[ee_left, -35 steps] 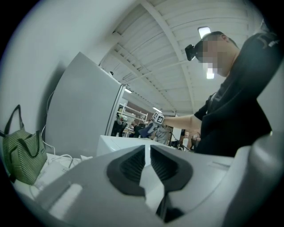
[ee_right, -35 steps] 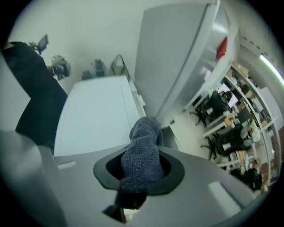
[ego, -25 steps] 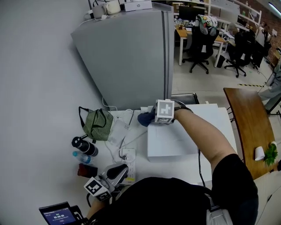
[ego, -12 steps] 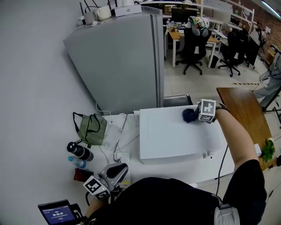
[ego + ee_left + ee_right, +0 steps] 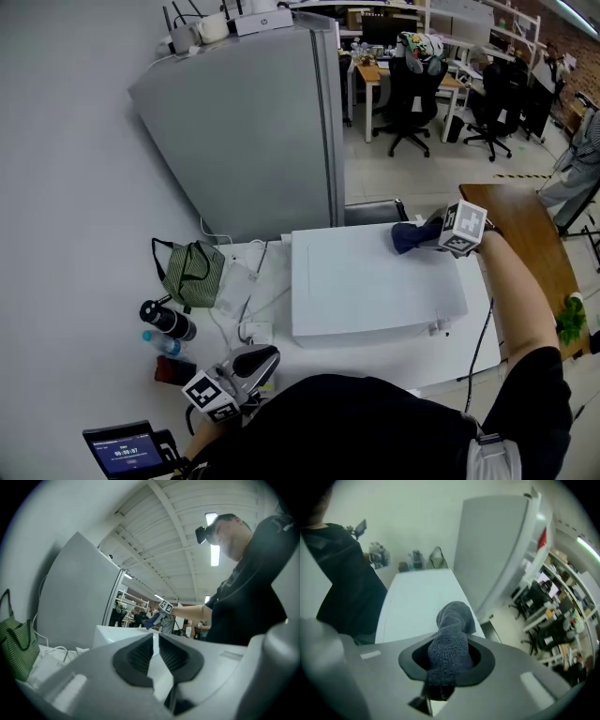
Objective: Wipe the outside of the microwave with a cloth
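Open office running on behind a plain wall

A pale wall [image 5: 66, 141] is rising at the left, with a tall grey refrigerator [image 5: 253, 122] standing against it behind the white surface [image 5: 412, 361]. Beyond, black office chairs [image 5: 412, 84] are sitting at desks on a light floor [image 5: 422, 178], and a strip light [image 5: 213, 550] is glowing overhead.

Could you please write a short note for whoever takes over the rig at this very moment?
Right tool: shut on the dark blue cloth, at the far right corner of the microwave top.
Left tool: shut and empty, held low at the near left edge of the table, left of the microwave.
Done: the cloth has swept along the back of the top from left to right.
Left, as far as I can judge: the rest of the top, then the front and sides.
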`<state>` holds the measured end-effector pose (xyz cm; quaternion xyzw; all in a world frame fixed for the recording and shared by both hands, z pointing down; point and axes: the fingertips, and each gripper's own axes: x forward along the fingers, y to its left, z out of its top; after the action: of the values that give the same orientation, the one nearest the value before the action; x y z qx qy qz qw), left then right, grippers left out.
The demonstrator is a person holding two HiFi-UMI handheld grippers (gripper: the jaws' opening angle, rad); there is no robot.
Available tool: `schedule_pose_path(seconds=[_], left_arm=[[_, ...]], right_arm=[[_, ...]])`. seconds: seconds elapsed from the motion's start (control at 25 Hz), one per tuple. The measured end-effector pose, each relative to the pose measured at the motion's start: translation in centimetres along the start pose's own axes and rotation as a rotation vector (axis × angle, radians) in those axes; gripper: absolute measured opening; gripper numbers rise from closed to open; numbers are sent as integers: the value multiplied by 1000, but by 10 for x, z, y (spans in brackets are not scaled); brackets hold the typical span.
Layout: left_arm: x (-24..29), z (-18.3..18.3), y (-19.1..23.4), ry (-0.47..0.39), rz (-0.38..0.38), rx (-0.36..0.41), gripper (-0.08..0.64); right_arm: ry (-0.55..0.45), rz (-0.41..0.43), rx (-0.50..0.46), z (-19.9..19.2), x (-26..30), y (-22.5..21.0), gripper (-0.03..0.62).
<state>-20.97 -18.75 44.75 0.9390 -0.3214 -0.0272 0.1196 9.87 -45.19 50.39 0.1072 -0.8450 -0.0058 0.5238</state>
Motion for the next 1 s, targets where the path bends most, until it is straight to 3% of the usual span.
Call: schedule_pose_path(seconds=[0.08, 0.2, 0.28, 0.36, 0.56, 0.88, 1.0], left_arm=[[-12, 1, 1, -13, 15, 3, 35], [-32, 2, 3, -33, 36, 3, 35], [-46, 0, 6, -36, 48, -3, 35], [-57, -1, 9, -31, 61, -11, 35], [-61, -2, 15, -21, 56, -13, 35], [-4, 12, -10, -29, -30, 9, 35], [16, 11, -16, -28, -53, 3, 35]], right_arm=[[-129, 51, -116, 90, 22, 33, 77], [-185, 131, -294, 196, 73, 93, 77], [-144, 186, -340, 225, 112, 121, 77], [-79, 200, -367, 231, 138, 133, 77], [29, 188, -333, 177, 132, 113, 77], [240, 101, -112, -51, 30, 53, 77], [286, 79, -22, -118, -2, 45, 77]])
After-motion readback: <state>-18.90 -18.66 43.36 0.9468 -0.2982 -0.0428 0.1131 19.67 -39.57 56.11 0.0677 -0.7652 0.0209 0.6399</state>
